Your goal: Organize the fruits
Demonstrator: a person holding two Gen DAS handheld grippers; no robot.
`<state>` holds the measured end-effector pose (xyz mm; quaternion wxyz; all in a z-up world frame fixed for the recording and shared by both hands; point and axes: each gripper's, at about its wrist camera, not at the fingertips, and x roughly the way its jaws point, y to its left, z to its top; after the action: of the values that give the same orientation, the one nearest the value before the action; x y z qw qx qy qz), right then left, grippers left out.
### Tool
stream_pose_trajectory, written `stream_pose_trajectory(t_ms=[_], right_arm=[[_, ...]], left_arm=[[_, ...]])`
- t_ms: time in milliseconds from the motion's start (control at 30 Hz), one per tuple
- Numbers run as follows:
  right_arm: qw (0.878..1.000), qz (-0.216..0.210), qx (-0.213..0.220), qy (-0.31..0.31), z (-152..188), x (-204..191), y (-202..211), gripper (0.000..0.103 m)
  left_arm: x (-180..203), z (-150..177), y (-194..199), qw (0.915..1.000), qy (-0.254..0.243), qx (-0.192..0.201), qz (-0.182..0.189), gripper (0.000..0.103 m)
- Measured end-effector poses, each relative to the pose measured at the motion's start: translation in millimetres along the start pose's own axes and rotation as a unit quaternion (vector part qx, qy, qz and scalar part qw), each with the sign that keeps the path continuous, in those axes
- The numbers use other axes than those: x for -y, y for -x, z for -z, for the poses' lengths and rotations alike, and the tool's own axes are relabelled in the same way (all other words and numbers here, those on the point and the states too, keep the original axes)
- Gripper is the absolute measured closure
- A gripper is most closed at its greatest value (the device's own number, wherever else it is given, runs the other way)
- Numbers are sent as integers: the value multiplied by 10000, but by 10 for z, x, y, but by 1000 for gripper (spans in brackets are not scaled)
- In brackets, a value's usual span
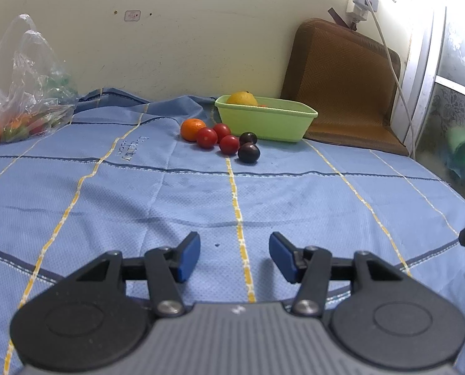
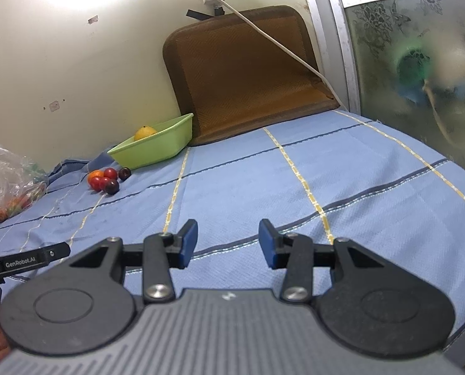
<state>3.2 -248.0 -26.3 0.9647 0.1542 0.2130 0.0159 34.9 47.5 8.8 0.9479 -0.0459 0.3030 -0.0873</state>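
Hovering, both empty: left gripper (image 1: 234, 256) and right gripper (image 2: 228, 243), part open, well short of lime-green plastic tub (image 1: 265, 124); advising nearest dark round plum (image 1: 248, 152) beside it first.

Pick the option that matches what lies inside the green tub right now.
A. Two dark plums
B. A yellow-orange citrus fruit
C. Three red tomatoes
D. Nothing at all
B. A yellow-orange citrus fruit shows above the rim of the green tub, while the red tomatoes, the dark plums and a small orange lie on the blue cloth in front of it.
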Motion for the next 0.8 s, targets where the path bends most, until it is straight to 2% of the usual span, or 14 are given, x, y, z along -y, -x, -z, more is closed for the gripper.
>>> stream_pose_trajectory(t_ms=[467,800], right_arm=[[10000,-4,19,61,-10,-60,5,57],[9990,-273,-9,354,-6,-178,-91,57]], left_arm=[[-4,0,-3,10000,21,2,-8,51],[66,5,21,9997,-164,93,-154,50]])
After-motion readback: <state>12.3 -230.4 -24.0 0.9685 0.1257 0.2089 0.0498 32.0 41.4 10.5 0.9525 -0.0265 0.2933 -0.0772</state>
